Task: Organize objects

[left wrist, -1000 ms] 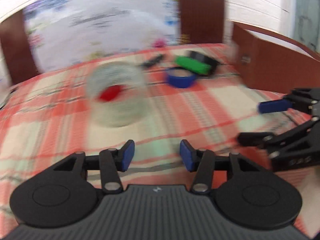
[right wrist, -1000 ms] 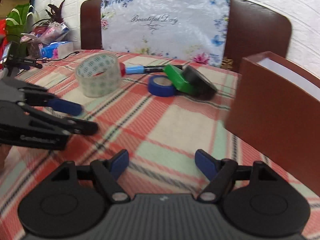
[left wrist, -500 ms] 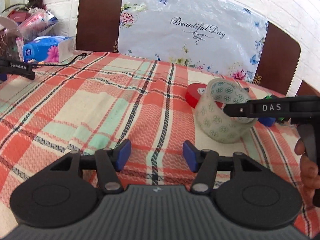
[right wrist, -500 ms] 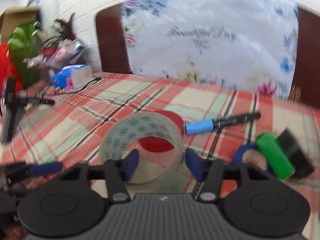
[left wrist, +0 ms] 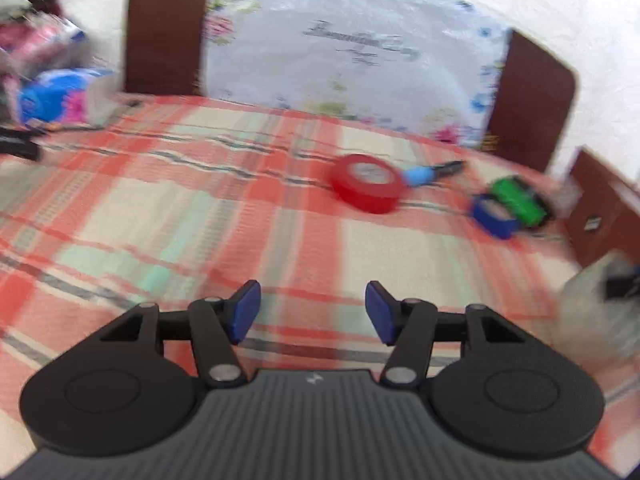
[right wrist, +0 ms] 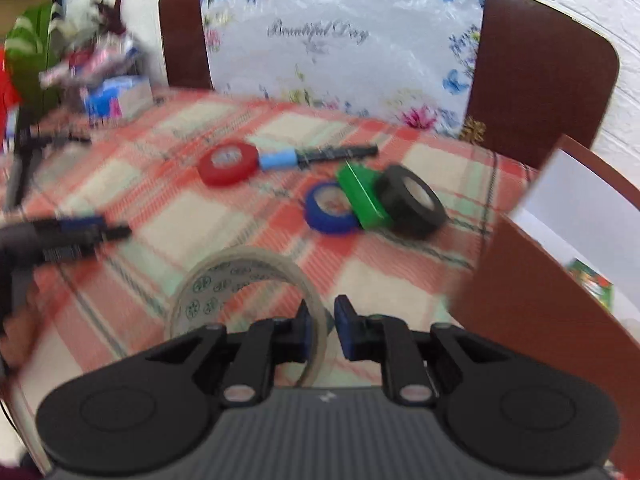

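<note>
My right gripper (right wrist: 323,326) is shut on the wall of a clear patterned tape roll (right wrist: 240,284), one pad inside the ring and one outside, and holds it above the plaid tablecloth. In the left wrist view the roll shows only as a pale blur (left wrist: 592,312) at the right edge. A red tape (right wrist: 228,164) (left wrist: 366,188), a blue-capped marker (right wrist: 316,156), a blue tape (right wrist: 330,210), a green tape (right wrist: 362,194) and a black tape (right wrist: 414,200) lie farther back. My left gripper (left wrist: 312,312) is open over bare cloth with nothing between its fingers.
An open brown box (right wrist: 540,300) stands at the right. A chair with a flowered cover (right wrist: 340,52) is behind the table. A tissue pack (right wrist: 116,98), clutter and a plant crowd the back left. The left gripper (right wrist: 80,232) reaches in from the left.
The right gripper closed on the clear tape roll and carried it up and away from the red tape, toward the near right. The left gripper stayed open while its view shifted.
</note>
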`<state>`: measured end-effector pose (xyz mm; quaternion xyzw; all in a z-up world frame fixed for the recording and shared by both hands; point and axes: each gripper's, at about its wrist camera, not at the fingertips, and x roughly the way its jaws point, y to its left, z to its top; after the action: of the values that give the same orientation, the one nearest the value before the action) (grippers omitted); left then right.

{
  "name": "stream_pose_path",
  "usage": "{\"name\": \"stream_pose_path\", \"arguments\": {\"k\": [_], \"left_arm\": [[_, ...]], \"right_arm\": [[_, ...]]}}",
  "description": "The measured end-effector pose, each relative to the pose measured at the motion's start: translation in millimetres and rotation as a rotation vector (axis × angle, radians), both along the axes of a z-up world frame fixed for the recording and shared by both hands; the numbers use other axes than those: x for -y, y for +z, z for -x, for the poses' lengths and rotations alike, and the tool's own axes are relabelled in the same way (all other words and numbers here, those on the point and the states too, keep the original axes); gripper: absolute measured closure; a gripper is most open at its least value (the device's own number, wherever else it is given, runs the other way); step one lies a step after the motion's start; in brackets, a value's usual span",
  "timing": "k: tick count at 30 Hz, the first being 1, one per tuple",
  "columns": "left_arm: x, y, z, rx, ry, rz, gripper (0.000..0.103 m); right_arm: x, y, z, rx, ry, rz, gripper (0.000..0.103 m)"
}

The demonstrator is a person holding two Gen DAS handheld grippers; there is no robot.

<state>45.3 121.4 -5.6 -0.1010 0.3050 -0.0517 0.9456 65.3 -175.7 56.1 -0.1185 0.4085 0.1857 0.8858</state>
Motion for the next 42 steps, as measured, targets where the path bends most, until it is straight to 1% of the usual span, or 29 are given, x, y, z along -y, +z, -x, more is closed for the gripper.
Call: {"name": "stream_pose_path", "arguments": {"k": [1,2,3,4,5,7,8,9,10,11,12,13,14,15,17,18,19,21,23,26,29,31,33,37,38,40,41,42], "left_arm": [[10,6,1,0.001,-0.048,0.039,0.044],[24,14,2,0.008,-0.098,0.052,0.044],[38,22,3,0.014,-0.147,0.051,0.044],[52,29,4,0.013,-0.196,0.050,0.044],[65,34,5,0.006,-0.244,0.053,0.044],[87,39,2,-0.029,-0.322,0.052,0.044],[97,39,0,-0.053,-0.349,0.052,0.044],[105,38,-3,-0.075,-0.369,0.056,0.044],[113,37,-7,-0.094,-0.382,0.056,0.044],[121,35,-10,-0.113,-0.390,0.048,0.044],[129,33,-12,-0.126,-0.396,0.033,0.046],[135,29,-13,-0.138,-0.401,0.017,0.052],[143,25,-13,-0.152,-0.407,0.000,0.055],[147,20,-14,-0.167,-0.410,-0.017,0.061],[154,13,-14,-0.201,-0.400,-0.044,0.065],[156,10,-15,-0.213,-0.400,-0.039,0.074],[156,10,-15,-0.218,-0.397,-0.034,0.075],[161,21,-13,-0.206,-0.392,-0.061,0.077],[170,40,-12,-0.153,-0.423,-0.073,0.078],[194,74,-20,-0.068,-0.475,-0.061,0.079],[238,101,-39,-0.015,-0.531,-0.038,0.079],[277,111,-53,0.012,-0.574,-0.044,0.079],[316,114,-70,0.008,-0.608,-0.043,0.079],[377,103,-104,-0.035,-0.661,-0.010,0.078],[389,98,-108,-0.036,-0.656,-0.020,0.077],[405,86,-112,-0.042,-0.604,-0.078,0.066],[407,80,-111,-0.045,-0.598,-0.097,0.066],[408,80,-106,-0.049,-0.608,-0.109,0.066]], "right_arm": [[6,-3,3,-0.008,-0.012,0.016,0.084],[13,-6,5,-0.008,-0.035,0.013,0.078],[21,-6,7,-0.004,-0.054,-0.016,0.053],[29,-5,13,0.015,-0.067,-0.064,0.042],[37,-2,20,0.049,-0.068,-0.115,0.035],[47,2,42,0.131,-0.043,-0.178,0.022],[50,0,55,0.182,-0.022,-0.195,0.008],[50,-2,66,0.224,-0.002,-0.195,0.001],[48,-6,74,0.245,0.021,-0.179,0.000],[43,-13,79,0.243,0.051,-0.147,0.000],[36,-21,81,0.231,0.067,-0.111,0.001],[30,-26,79,0.219,0.069,-0.081,0.003],[26,-33,75,0.205,0.066,-0.073,0.007],[25,-38,69,0.189,0.056,-0.079,0.008],[26,-43,55,0.163,0.023,-0.107,0.008],[27,-46,48,0.140,0.028,-0.138,0.011],[26,-48,44,0.120,0.036,-0.163,0.012],[24,-47,46,0.143,0.034,-0.155,0.013],[29,-38,53,0.211,0.032,-0.141,0.013],[45,-13,62,0.362,-0.003,-0.098,0.013],[73,11,55,0.484,-0.079,-0.039,0.013],[96,21,46,0.537,-0.144,0.009,0.013],[125,28,31,0.545,-0.216,0.040,0.013],[186,30,0,0.477,-0.350,0.017,0.013],[198,28,-8,0.465,-0.378,0.021,0.012],[214,19,-19,0.452,-0.436,0.048,0.009],[219,14,-21,0.450,-0.467,0.054,0.008],[222,10,-20,0.448,-0.480,0.046,0.010]]}}
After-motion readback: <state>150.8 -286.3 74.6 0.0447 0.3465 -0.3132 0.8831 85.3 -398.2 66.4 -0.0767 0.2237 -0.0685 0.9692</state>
